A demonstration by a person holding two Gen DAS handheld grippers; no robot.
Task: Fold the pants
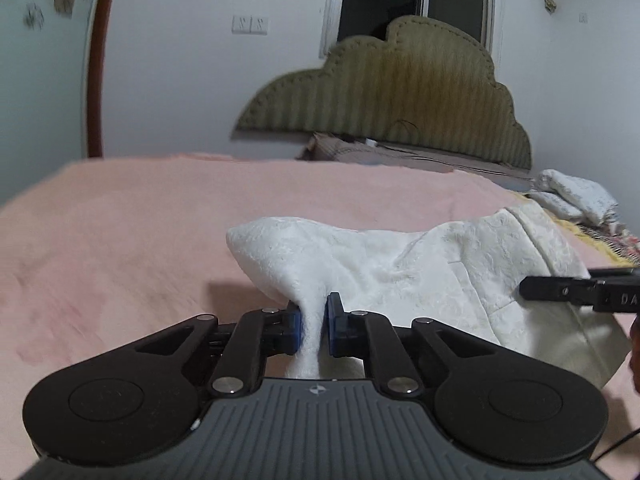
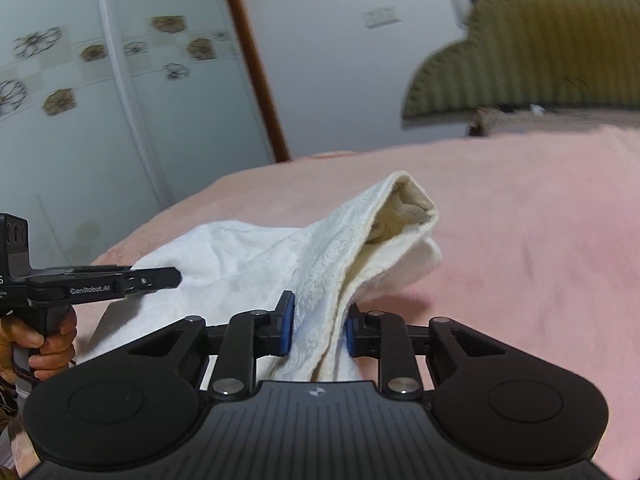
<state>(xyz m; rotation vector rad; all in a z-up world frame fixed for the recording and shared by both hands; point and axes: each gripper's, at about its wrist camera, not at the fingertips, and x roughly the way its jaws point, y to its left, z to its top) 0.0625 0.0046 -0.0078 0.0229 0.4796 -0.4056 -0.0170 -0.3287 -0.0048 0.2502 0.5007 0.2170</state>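
Observation:
White textured pants [image 1: 400, 268] lie bunched on a pink bedspread [image 1: 120, 248]. My left gripper [image 1: 313, 326] is shut on a pinched fold of the pants and lifts it a little. My right gripper [image 2: 318, 330] is shut on a thicker, layered edge of the same pants [image 2: 340, 248], whose open cream-lined end points away. The right gripper shows at the right edge of the left wrist view [image 1: 580, 292]. The left gripper shows at the left of the right wrist view [image 2: 104, 284], with the hand holding it.
The pink bedspread [image 2: 540, 240] covers the bed. An olive scalloped headboard [image 1: 400, 96] stands against the white wall. Folded white cloths [image 1: 572, 196] and a patterned cloth lie at the far right. A wardrobe with flower decals [image 2: 100, 80] stands at the left.

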